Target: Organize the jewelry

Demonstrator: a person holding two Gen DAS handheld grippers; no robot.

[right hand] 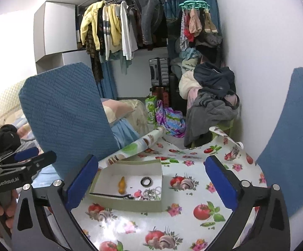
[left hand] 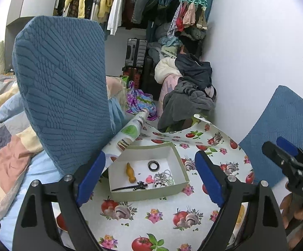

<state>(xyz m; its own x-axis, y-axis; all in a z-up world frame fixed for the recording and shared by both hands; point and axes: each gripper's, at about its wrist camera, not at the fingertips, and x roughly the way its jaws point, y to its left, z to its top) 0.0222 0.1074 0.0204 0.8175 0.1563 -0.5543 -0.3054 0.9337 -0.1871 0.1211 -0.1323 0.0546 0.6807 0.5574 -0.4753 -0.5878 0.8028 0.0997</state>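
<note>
Both sets of fingers stand spread and empty — the left gripper [left hand: 150,177] and the right gripper [right hand: 151,183] each hover above the desk [left hand: 147,215], framing the open box [left hand: 149,191] without touching it. Nothing lies between the blue pads [left hand: 209,179], so neither hand holds a piece.

That box sits on the fruit-and-mushroom tablecloth, near the far edge of the desk and just in front of the blue chair back [left hand: 61,87]. Its low walls seem meant to keep the small pieces gathered in one place, where open fingers can come down on them from above.

Inside, on the white floor, lie an amber-yellow pendant [left hand: 130,172], a dark ring [left hand: 152,165], a pink trinket [left hand: 150,179], a black hairpin-like stick [left hand: 130,187] along the near wall, and a tangle of silvery chain [left hand: 164,177] crowded into the near right corner. To judge by this, the jewelry is already collected — no loose piece shows on the cloth outside.
</note>
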